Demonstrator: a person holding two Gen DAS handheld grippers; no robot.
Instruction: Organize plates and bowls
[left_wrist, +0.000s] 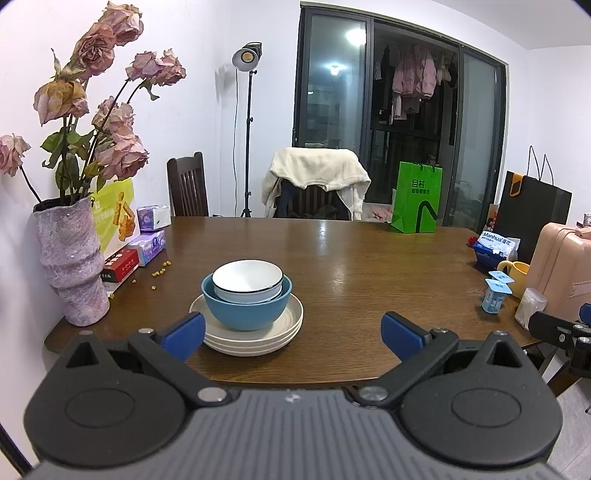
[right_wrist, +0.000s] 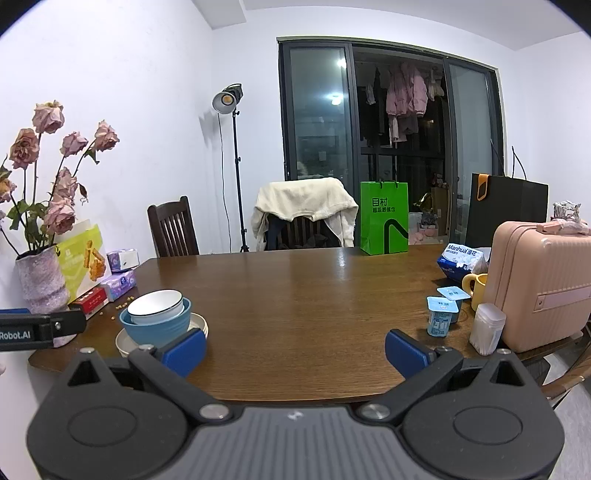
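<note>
white walls (left_wrist: 192, 74) surround a brown wooden table (left_wrist: 351, 266). dark glass sliding doors (left_wrist: 399, 110) fill the upper right, a lit studio lamp (left_wrist: 246, 55) stands upper centre, two dark chairs (left_wrist: 186, 184) behind.

Stack near left on the surface (left_wrist: 351, 258): small bowl (left_wrist: 247, 280) inside larger bowl (left_wrist: 246, 306), on the plates (left_wrist: 255, 336). Vase (left_wrist: 72, 266) at left edge, left of stack; boxes (left_wrist: 147, 243) behind it, along the wall. Two cups (left_wrist: 495, 293) near right edge, mug (left_wrist: 515, 275) and suitcase (left_wrist: 561, 269) just beyond. Bag (left_wrist: 417, 199) far right. Two chairs (left_wrist: 186, 186) behind the far edge.
</note>
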